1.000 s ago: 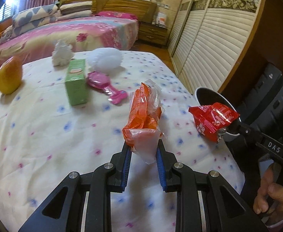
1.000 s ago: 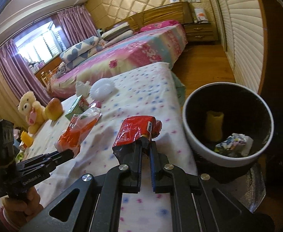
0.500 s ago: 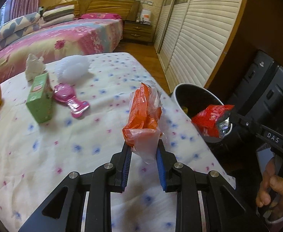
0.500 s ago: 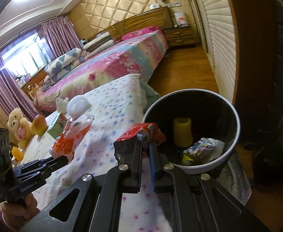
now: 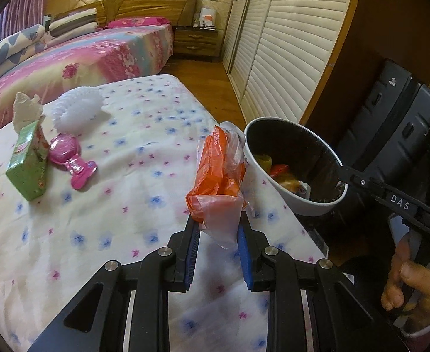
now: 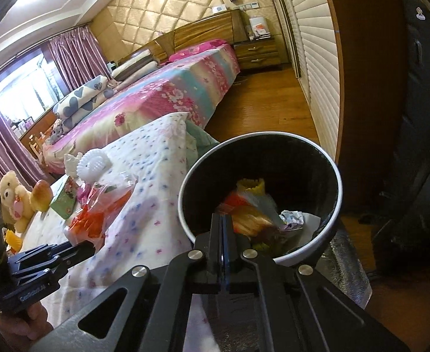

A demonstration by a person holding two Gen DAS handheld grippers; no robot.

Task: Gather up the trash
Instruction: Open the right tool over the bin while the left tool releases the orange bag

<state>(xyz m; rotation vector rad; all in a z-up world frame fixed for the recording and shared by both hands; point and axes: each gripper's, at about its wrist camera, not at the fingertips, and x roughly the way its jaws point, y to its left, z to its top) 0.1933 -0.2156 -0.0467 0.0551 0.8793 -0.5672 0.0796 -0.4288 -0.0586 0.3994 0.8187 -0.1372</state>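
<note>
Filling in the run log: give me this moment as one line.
left hand-held gripper: shut on orange bag | right hand-held gripper: shut, empty, over bin | bin: holds trash

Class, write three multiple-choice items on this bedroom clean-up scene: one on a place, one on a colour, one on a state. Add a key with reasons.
1. Where is the bin?
A. beside the spotted mattress
B. on the pink bed
C. on the nightstand

2. What colour is the wrapper held by the left gripper?
A. green
B. orange
C. blue

3. How is the right gripper?
A. wide open
B. shut on a box
C. shut, empty

Key: A, the bin stands at the mattress edge; B, orange plastic shows between the pads; C, its fingers meet over the bin with nothing between.
</note>
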